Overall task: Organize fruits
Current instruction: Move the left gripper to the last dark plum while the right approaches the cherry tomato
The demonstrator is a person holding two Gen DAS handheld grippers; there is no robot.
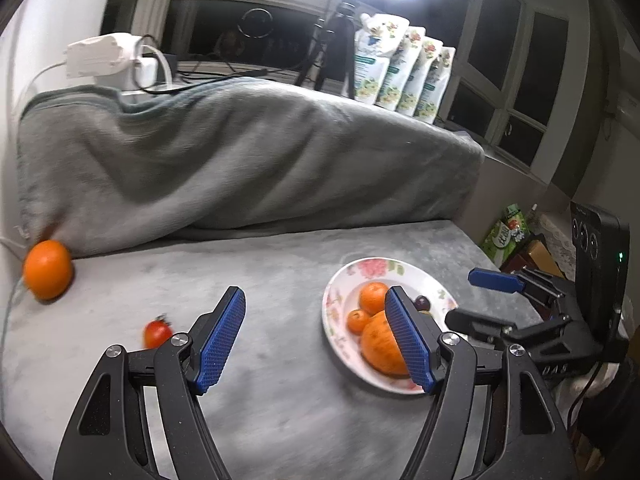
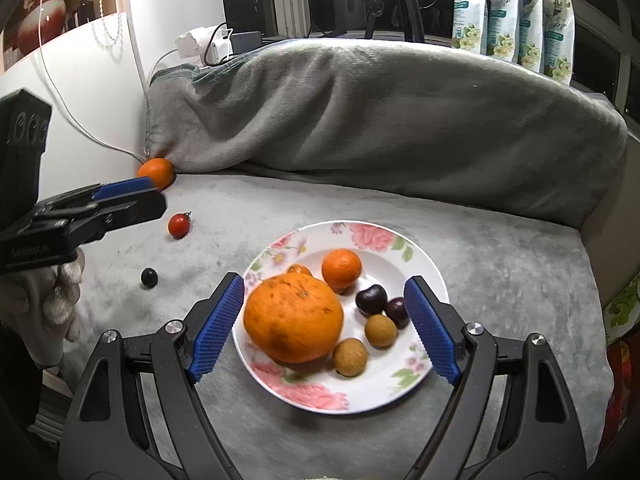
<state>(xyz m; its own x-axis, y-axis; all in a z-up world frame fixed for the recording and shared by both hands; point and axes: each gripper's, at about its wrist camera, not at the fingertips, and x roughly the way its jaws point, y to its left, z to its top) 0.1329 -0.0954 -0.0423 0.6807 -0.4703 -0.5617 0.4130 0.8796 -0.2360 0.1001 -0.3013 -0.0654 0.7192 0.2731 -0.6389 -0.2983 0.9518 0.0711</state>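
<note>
A flowered plate (image 2: 424, 264) on the grey cloth holds a big orange (image 2: 294, 318), a smaller orange (image 2: 341, 267), two dark cherries (image 2: 371, 299) and two brown longans (image 2: 381, 331). My right gripper (image 2: 324, 282) hovers open over the plate, its pads clear of the fruit. Loose on the cloth lie a cherry tomato (image 2: 178, 225), a small black berry (image 2: 149, 278) and an orange (image 2: 158, 172) against the blanket. My left gripper (image 1: 315, 292) is open and empty, with the tomato (image 1: 157, 333) to its left, the orange (image 1: 48, 270) far left and the plate (image 1: 340, 344) to its right.
A heaped grey blanket (image 2: 380, 120) walls off the back of the cloth. Behind it stand flowered pouches (image 2: 512, 12), a tripod and a white charger with cables. A white wall is on the left. Cartons (image 1: 506, 236) sit past the right edge. A gloved hand (image 2: 60, 300) holds the left gripper.
</note>
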